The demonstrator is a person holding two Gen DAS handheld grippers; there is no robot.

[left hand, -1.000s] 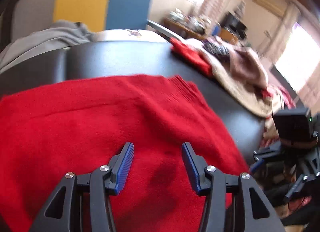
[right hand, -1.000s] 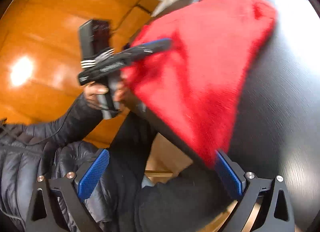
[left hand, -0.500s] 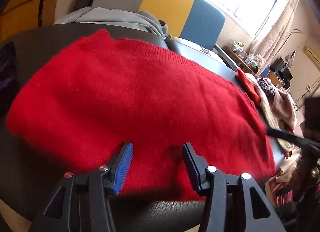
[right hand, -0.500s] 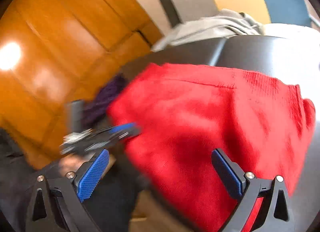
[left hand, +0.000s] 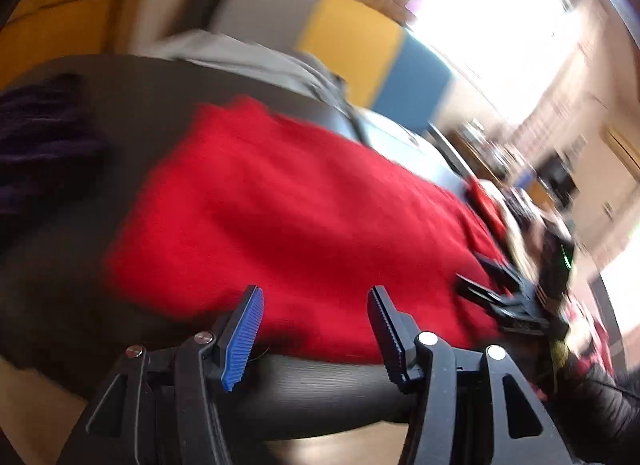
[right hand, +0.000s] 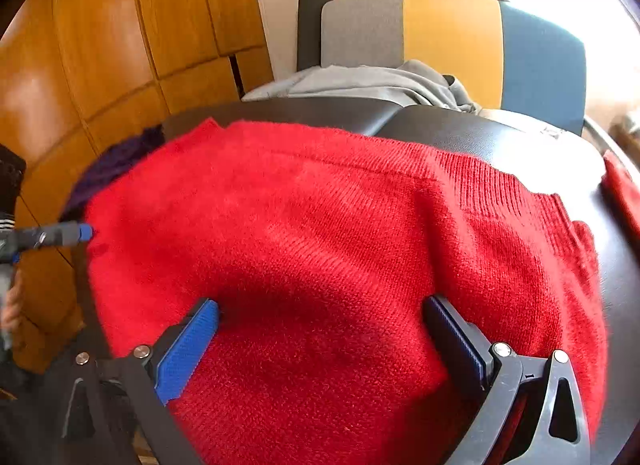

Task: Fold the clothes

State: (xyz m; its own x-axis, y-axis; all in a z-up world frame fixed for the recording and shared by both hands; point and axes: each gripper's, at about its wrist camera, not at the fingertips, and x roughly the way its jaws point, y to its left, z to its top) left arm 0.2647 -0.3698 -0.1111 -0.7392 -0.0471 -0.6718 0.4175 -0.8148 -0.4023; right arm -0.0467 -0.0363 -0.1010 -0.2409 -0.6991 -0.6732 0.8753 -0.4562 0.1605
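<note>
A red knitted sweater (right hand: 340, 233) lies spread flat on the dark table (right hand: 500, 137), its ribbed hem to the right. My right gripper (right hand: 320, 329) hovers low over the sweater's near part, open wide, with the cloth under its fingers and not pinched. My left gripper (left hand: 314, 325) is at the near edge of the sweater (left hand: 304, 217), towards its left end. Its jaws are opening and the pads press on nothing. Each view shows the other gripper: the right gripper (left hand: 516, 305) at the sweater's right end, the left gripper (right hand: 52, 235) at its left corner.
A dark purple garment (right hand: 116, 161) lies at the table's left end. Grey clothing (right hand: 360, 83) is draped on a grey, yellow and blue chair (right hand: 452, 37) behind the table. More clothes (left hand: 492, 201) are piled at the right end. Wooden panelling (right hand: 100, 45) stands to the left.
My left gripper has slid left along the sweater's near edge and its jaws stand a little wider. My right gripper has swung from beyond the table edge to over the sweater.
</note>
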